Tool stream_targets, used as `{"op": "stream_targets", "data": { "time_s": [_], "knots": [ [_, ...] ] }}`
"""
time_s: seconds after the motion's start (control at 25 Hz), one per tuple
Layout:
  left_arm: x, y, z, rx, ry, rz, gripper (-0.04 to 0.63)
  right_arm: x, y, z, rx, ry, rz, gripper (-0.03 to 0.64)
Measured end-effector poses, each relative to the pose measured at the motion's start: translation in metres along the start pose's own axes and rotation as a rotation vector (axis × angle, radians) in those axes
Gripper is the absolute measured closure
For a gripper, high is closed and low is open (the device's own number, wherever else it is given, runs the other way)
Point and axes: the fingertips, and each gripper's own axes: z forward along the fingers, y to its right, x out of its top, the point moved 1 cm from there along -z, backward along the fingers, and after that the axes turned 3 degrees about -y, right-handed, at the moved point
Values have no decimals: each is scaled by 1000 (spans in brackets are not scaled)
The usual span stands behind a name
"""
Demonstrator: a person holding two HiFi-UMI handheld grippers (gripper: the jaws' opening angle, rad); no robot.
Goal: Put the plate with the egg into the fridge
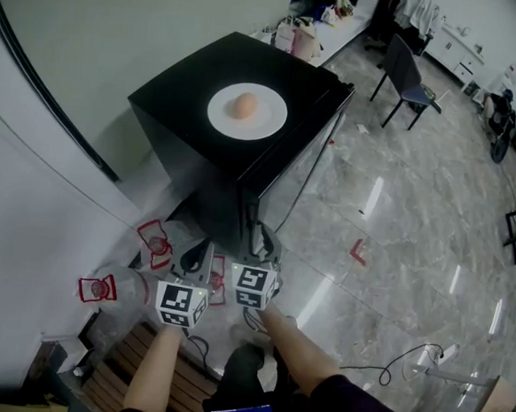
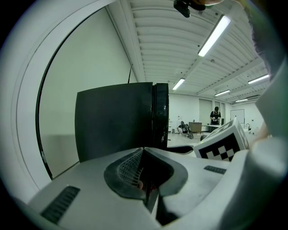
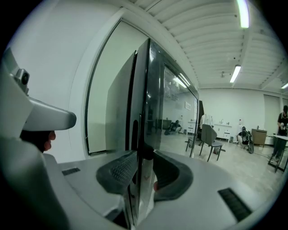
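Observation:
A white plate [image 1: 266, 123] with a brown egg [image 1: 244, 105] lies on top of a black mini fridge [image 1: 181, 106]. The fridge's glass door [image 1: 307, 165] looks closed. My right gripper [image 1: 267, 243] is low at the front corner, with the door's edge [image 3: 143, 112] between its jaws. In the right gripper view [image 3: 143, 173] both pads sit against that edge. My left gripper [image 1: 198, 256] hangs just left of it, shut with nothing in it. The left gripper view [image 2: 145, 179] faces the fridge's dark side [image 2: 114, 119]. The plate is hidden in both gripper views.
A curved white wall stands left of the fridge. Red-marked clear containers [image 1: 155, 240] and a jar [image 1: 114, 285] sit on the floor near my left hand. A dark chair [image 1: 406, 75] stands beyond the fridge, a cable [image 1: 406, 359] lies at the right, and wooden slats [image 1: 130, 368] are below.

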Motion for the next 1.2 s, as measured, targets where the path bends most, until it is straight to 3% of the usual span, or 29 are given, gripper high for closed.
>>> {"op": "stream_targets", "data": {
  "time_s": [0.4,0.92,1.2],
  "knots": [
    [-9,-2,-4,-5,-27,2,584,0,1,-3,-3,-4,36,522],
    [15,27,8,-82,-14,39,584,0,0,-7,105,-9,26,526],
    [22,33,16,-100,0,26,584,-14,43,-42,50,3,84,546]
  ]
}}
